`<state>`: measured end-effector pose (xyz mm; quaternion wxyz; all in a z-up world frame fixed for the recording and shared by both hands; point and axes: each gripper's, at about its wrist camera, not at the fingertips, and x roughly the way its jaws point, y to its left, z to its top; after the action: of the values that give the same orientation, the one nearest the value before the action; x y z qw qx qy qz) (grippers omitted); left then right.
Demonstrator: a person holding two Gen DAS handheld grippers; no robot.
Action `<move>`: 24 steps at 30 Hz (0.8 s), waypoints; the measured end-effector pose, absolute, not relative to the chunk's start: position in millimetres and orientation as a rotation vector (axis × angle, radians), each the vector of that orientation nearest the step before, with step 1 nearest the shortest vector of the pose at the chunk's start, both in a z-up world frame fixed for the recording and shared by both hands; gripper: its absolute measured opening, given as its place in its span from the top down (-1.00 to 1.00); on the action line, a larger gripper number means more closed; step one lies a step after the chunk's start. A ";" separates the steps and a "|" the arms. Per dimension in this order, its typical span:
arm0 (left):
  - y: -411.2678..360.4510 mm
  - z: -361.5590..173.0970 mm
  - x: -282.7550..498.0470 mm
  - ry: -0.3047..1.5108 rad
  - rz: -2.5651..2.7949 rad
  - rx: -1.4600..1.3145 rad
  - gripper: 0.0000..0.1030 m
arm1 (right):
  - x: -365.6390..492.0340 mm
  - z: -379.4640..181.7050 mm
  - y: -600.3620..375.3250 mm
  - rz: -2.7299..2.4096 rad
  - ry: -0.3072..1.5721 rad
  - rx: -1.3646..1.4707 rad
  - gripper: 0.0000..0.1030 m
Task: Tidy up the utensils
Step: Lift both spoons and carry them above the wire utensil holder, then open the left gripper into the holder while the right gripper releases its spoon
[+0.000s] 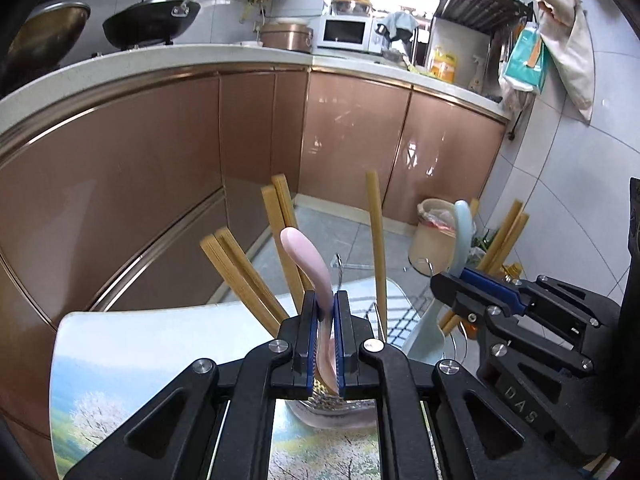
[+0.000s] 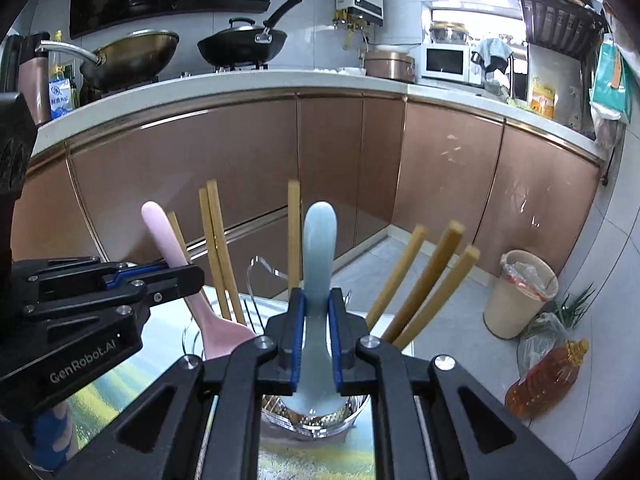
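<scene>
My left gripper [image 1: 325,344] pinches the pink spoon [image 1: 310,264]; my right gripper [image 1: 452,284] clamps the blue spoon [image 1: 462,232] among chopsticks [image 1: 240,272].

Fingers [image 2: 297,340] hide the blue spoon's [image 2: 318,240] bowl.

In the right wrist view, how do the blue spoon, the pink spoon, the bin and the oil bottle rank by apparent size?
Largest to smallest, as they look:
1. Blue spoon, though it is nearest the camera
2. Pink spoon
3. Bin and oil bottle: too alike to rank.
</scene>
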<state>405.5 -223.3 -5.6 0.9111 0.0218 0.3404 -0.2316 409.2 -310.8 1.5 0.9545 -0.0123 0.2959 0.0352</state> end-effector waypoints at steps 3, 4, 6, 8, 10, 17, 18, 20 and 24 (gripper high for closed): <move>-224.7 -8.8 402.5 0.713 -0.472 0.052 0.85 | 404.3 -4.6 -310.6 0.075 0.611 -0.019 0.78; -224.1 -8.8 402.2 0.717 -0.470 0.052 0.85 | 402.2 -5.6 -310.9 0.075 0.615 -0.015 0.76; -222.2 -9.3 401.3 0.722 -0.465 0.046 0.85 | 398.2 -6.4 -310.7 0.077 0.618 -0.015 0.76; -217.5 -7.9 397.3 0.721 -0.455 0.034 0.82 | 392.8 -5.1 -311.0 0.073 0.620 -0.017 0.76; -214.1 -6.2 393.3 0.712 -0.450 0.022 0.68 | 387.0 -2.9 -311.1 0.074 0.618 -0.011 0.76; -184.2 9.3 361.3 0.660 -0.438 -0.031 0.07 | 358.7 14.5 -308.9 0.069 0.587 0.002 0.70; -179.9 11.7 356.4 0.654 -0.432 -0.035 0.01 | 355.2 17.4 -308.1 0.068 0.583 0.002 0.69; -172.2 15.9 346.9 0.646 -0.424 -0.044 -0.01 | 343.9 25.0 -304.5 0.067 0.570 -0.003 0.62; -160.4 24.4 328.3 0.629 -0.407 -0.053 -0.08 | 325.2 33.6 -299.1 0.069 0.557 -0.004 0.56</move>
<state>328.3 -160.4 24.4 0.9303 -0.0257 0.3071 -0.1988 325.2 -299.1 33.6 0.9609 -0.0019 0.2747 0.0342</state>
